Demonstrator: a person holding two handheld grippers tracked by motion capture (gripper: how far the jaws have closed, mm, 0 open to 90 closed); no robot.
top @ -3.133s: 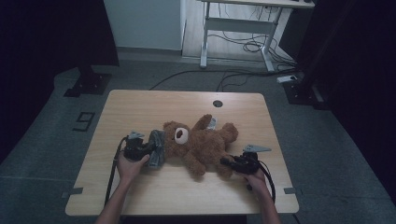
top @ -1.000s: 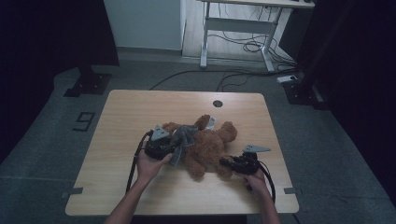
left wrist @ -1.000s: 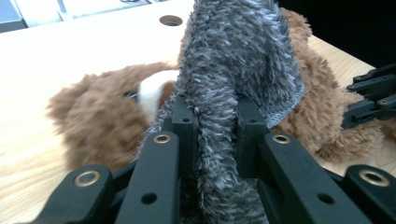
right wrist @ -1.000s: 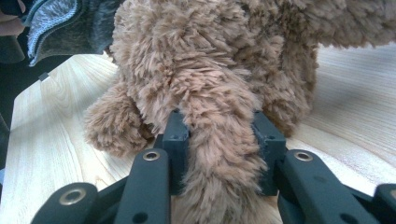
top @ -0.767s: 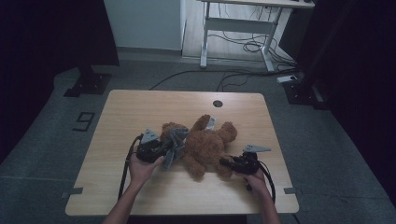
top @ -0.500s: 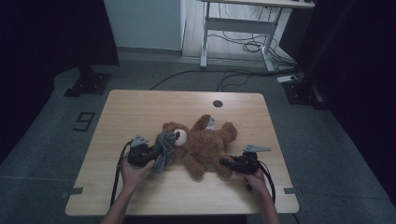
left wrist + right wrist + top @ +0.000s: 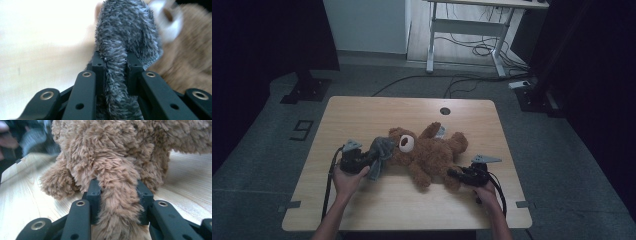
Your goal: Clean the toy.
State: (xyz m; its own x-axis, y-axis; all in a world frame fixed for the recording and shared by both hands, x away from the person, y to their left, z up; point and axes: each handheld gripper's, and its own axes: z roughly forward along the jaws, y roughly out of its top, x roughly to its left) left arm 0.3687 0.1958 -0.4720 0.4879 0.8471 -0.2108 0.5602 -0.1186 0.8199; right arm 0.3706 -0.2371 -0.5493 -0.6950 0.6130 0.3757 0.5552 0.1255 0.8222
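So the left gripper (image 7: 371,161), clamped on the grey cloth (image 7: 381,152), has slid back off the teddy bear's (image 7: 427,152) head on the table (image 7: 362,107), while the right gripper (image 7: 455,174) pins its leg, looks like undressing it.

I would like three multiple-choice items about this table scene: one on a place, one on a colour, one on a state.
1. Where does the brown plush teddy bear lie?
A. on the light wooden table
B. on the floor
C. on a chair

2. What colour is the fuzzy cloth in the left gripper?
A. red
B. grey
C. yellow

3. What is the state of the right gripper?
A. open above the bear
B. shut on nothing
C. shut on the bear's leg

Answers:
1. A, as the high view shows the bear on the tabletop.
2. B, as grey pile fills the left gripper view.
3. C, as both jaws press on brown fur in the right gripper view.
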